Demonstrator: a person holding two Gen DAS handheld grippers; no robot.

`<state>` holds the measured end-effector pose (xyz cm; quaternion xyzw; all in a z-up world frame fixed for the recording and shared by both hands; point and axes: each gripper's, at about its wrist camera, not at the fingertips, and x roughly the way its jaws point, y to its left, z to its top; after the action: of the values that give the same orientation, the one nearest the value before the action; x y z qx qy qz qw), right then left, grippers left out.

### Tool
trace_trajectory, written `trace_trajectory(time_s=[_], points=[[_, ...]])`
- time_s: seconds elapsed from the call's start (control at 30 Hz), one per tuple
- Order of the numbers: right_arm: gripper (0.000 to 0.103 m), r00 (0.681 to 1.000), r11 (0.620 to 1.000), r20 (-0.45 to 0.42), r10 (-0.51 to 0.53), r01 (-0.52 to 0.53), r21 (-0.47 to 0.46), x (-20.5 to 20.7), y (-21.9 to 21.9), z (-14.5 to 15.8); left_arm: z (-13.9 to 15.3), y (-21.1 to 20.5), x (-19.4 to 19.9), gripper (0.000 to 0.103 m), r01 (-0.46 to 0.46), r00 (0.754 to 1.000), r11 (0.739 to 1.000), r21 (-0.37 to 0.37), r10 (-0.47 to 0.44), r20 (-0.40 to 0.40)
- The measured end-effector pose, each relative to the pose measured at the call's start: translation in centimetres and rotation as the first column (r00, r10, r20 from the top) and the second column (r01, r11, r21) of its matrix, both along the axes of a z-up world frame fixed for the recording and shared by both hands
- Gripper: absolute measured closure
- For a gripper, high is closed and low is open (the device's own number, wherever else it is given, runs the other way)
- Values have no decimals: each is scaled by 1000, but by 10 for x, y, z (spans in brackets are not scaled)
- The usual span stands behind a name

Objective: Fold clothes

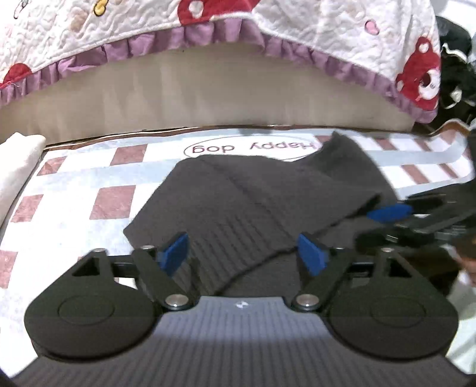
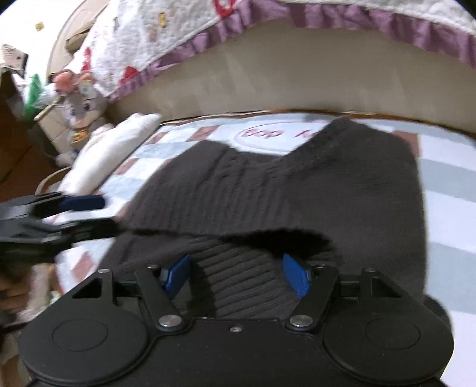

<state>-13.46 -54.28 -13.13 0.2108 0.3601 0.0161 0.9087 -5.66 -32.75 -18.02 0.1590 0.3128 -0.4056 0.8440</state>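
- The left gripper (image 1: 248, 254) has its jaws spread wide, gripping nothing; the two blue pads (image 1: 175, 253) stand either side of the ribbed hem of the dark sweater (image 1: 261, 196), which lies under and just ahead of them. Whether the pads touch the knit I cannot tell.
- The right gripper (image 2: 236, 272) is likewise released, jaws wide apart, with the ribbed band of the sweater between its pads (image 2: 296, 275) and a folded-over edge of the knit lying just in front of them.
- Each gripper shows in the other's camera: the right one comes in from the right of the left jaws, a blue pad at the sweater's edge; the left one comes in from the left of the right jaws, beside the garment's edge.
- Count: one sweater, two grippers, four blue pads in all, one white cushion (image 2: 110, 154), one plush toy (image 2: 81, 110).
- The sweater lies on a checked mat (image 1: 89, 193) printed "Happy dog", its long axis running away from both sets of jaws, hem nearest, two peaks farthest, towards the bed (image 1: 208, 92) with its quilted cover (image 1: 238, 26).
- The cushion sits far left of the jaws; the toy is beyond it.
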Motion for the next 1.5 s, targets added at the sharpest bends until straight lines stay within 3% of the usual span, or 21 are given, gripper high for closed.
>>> trace_trajectory(time_s=[0.07,0.13,0.23,0.27,0.33,0.43,0.47,0.5,0.53,0.57,0.73,0.8,0.9,0.97,1.03,1.13,1.23,1.33,1.4,1.5], points=[[29,998,997,5,62,-62,36,-1,6,1,-11,-13,3,10,0,1000,999,41,-1,23],[30,992,987,11,128,-129,92,-1,10,0,-11,-15,15,17,-18,1000,1000,1,18,-21],[30,991,985,26,129,-131,109,1,10,-1,-7,-21,31,74,-26,998,999,-35,24,-53],[30,994,989,34,107,-110,102,2,9,-1,-5,-25,34,83,-20,999,999,-34,18,-48],[30,999,993,33,17,-21,120,4,0,-6,-1,-31,39,89,-2,999,999,-41,1,-37],[29,996,974,42,-81,70,213,6,-12,-18,6,-39,46,90,4,999,997,-74,-7,-41],[37,994,970,72,-76,57,237,3,-10,-14,10,-41,48,90,-2,999,996,-91,-3,-49],[50,992,965,103,-72,44,259,1,-9,-10,16,-43,50,91,-6,999,994,-111,0,-53],[90,989,959,133,-69,29,282,-2,-7,-7,23,-45,53,91,-9,999,991,-132,2,-55],[92,984,953,163,-67,14,303,-5,-5,-3,32,-48,54,91,-7,999,989,-145,0,-48],[93,943,896,325,-76,-79,436,-45,7,35,83,-66,45,92,80,997,980,-183,-76,28],[93,934,915,350,-66,-83,394,-75,19,55,105,-74,35,92,138,990,968,-210,-131,45],[93,960,936,268,-85,-15,351,-98,18,53,129,-95,22,96,198,980,944,-263,-200,19],[93,972,947,213,-100,28,319,-113,17,51,132,-117,18,96,214,971,937,-275,-235,-46],[93,980,956,157,-118,70,284,-128,16,50,127,-146,15,96,217,963,943,-254,-249,-102],[93,986,965,76,-149,129,229,-151,15,48,111,-185,7,97,209,970,960,-186,-228,-85],[93,970,923,34,-241,218,318,-159,-5,36,113,-201,-1,97,216,973,959,-183,-228,-43],[93,956,897,88,-281,229,377,-180,-15,47,122,-210,-6,97,241,968,950,-200,-251,-24],[93,946,881,56,-320,275,384,-185,-21,43,122,-225,-6,97,279,957,946,-163,-288,-35],[93,942,883,-81,-324,332,332,-171,-24,28,99,-250,-2,96,294,947,951,-92,-303,-109]])
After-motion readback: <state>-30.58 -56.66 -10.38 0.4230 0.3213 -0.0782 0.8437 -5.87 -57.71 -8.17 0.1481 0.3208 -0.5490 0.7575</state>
